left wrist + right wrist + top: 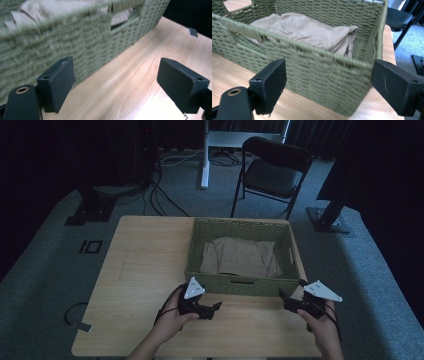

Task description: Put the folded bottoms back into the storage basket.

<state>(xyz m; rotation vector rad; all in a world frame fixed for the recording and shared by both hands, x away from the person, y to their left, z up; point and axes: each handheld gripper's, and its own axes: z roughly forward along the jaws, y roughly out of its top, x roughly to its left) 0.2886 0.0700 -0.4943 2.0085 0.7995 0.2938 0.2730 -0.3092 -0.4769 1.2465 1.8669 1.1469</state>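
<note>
Two grippers, jaws apart and empty | left gripper (216,306) and right gripper (282,295) near front wall of green woven basket (240,284) | beige cloth (240,256) folded inside, on wooden table (145,265)

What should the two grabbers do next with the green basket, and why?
Probably reach over the green woven basket's near wall toward the beige cloth inside. The left gripper and right gripper both stand open, empty, just short of that wall.
</note>
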